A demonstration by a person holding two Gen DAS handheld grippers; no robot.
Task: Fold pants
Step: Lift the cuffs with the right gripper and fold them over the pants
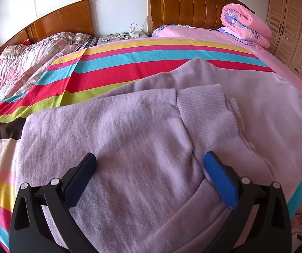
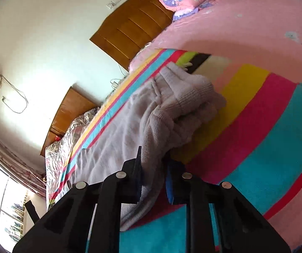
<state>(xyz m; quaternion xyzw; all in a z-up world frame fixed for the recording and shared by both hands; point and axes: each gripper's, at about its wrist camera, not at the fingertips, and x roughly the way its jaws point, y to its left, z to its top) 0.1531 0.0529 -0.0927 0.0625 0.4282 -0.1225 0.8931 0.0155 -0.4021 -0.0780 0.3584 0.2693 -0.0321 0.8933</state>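
Observation:
Pale lilac pants (image 1: 130, 126) lie spread over a striped sheet (image 1: 113, 63) on the bed. A ribbed hem (image 1: 203, 109) is folded over them at the right. My left gripper (image 1: 151, 161) hovers just above the fabric, open, with its blue pads (image 1: 218, 175) wide apart and nothing pinched. In the right wrist view the pants (image 2: 117, 130) run off toward the headboard, with bunched ribbed cuffs (image 2: 193, 97). My right gripper (image 2: 154, 158) is shut on a fold of the pants at their near edge, and the cloth rises between the jaws.
A rolled pink quilt (image 1: 246, 23) sits by the wooden headboard (image 1: 189, 6). A second bed with a patterned cover (image 1: 35, 59) is to the left, with a nightstand (image 1: 121, 37) between. Wardrobes (image 1: 292, 27) stand at the right. Bare striped sheet (image 2: 267, 137) lies beside the pants.

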